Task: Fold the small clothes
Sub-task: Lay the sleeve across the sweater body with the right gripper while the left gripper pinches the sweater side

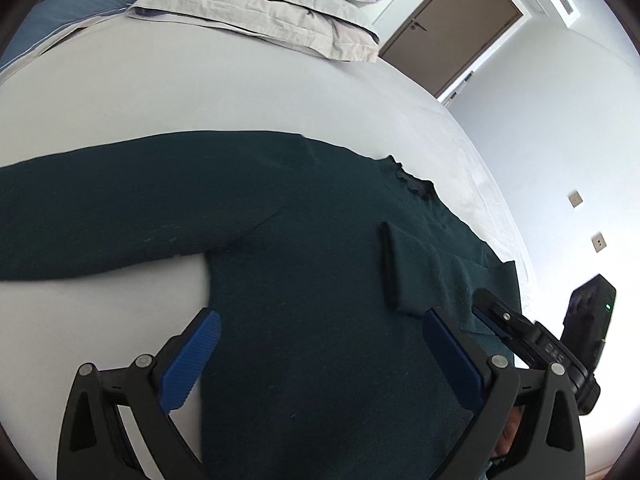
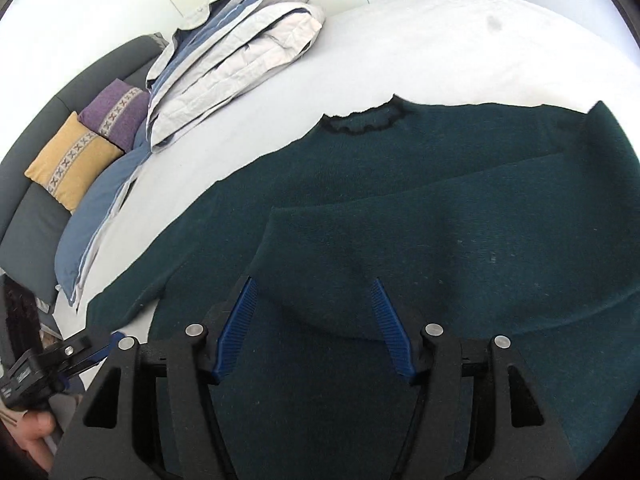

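One sleeve (image 2: pixel 460 240) already folded across sweater (image 1: pixel 320 260); other sleeve (image 1: pixel 100 208) stretches out past left gripper (image 1: pixel 320 348), the nearer one. Both grippers open, empty; right gripper (image 2: pixel 314 328) over body.

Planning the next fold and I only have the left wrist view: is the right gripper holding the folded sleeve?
Observer: No. The right wrist view shows the right gripper open, with its pads clear of the folded sleeve beneath them.
Operator: Is the neckline lying flat?
Observer: Yes. The whole collar shows there, flat on the sheet, with its black frilled edge unbroken.
Operator: My frame cuts off the outstretched sleeve. Where does it end?
Observer: The outstretched sleeve ends on the sheet, with white showing beyond its tip, so it does not appear to hang over the edge.
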Available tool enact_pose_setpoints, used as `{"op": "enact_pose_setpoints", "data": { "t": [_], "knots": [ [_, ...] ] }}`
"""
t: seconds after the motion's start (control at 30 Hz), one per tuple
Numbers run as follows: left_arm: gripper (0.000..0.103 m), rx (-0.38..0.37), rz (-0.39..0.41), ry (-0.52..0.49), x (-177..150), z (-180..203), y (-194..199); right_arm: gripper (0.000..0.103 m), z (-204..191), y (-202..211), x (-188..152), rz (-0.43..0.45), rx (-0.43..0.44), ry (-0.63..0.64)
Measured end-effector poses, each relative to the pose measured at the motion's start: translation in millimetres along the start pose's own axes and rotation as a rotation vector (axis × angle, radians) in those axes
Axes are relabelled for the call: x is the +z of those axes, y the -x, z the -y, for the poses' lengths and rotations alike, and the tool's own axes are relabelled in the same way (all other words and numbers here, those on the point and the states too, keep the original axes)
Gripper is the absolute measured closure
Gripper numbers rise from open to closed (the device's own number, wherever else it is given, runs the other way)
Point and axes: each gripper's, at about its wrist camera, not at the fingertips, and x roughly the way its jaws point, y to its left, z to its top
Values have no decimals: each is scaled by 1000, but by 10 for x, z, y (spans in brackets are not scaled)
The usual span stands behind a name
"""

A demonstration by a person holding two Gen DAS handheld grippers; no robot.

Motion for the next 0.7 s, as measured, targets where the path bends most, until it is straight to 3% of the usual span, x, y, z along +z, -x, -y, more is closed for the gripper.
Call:
{"op": "enact_pose_setpoints", "data": {
  "t": [0.07, 0.3, 0.37, 0.43, 0.47, 0.5, 0.6, 0.7],
  "knots": [
    [1, -20, -32, -36, 117, 226, -221, 44, 146, 237, -6, 31, 22, -37],
    [40, -44, -192, -71, 492, 720, -1148, 44, 704, 1018, 6, 154, 50, -146],
    [42, -15, -223, -63, 492, 767, -1309, 44, 855, 1177, -3, 173, 39, -168],
    [42, 10, -211, -82, 485, 833, -1375, 44, 994, 1360, -8, 192, 27, -187],
    [48, 18, -204, -95, 482, 859, -1379, 44, 1061, 1424, -13, 201, 20, -195],
    [67, 29, -200, -112, 465, 892, -1402, 44, 1128, 1482, -12, 211, 14, -204],
    [89, 66, -187, -150, 438, 932, -1392, 44, 1340, 1587, -16, 223, -8, -240],
    [93, 82, -138, -200, 443, 993, -1283, 44, 1506, 1659, 2, 239, -33, -263]
  ]
}}
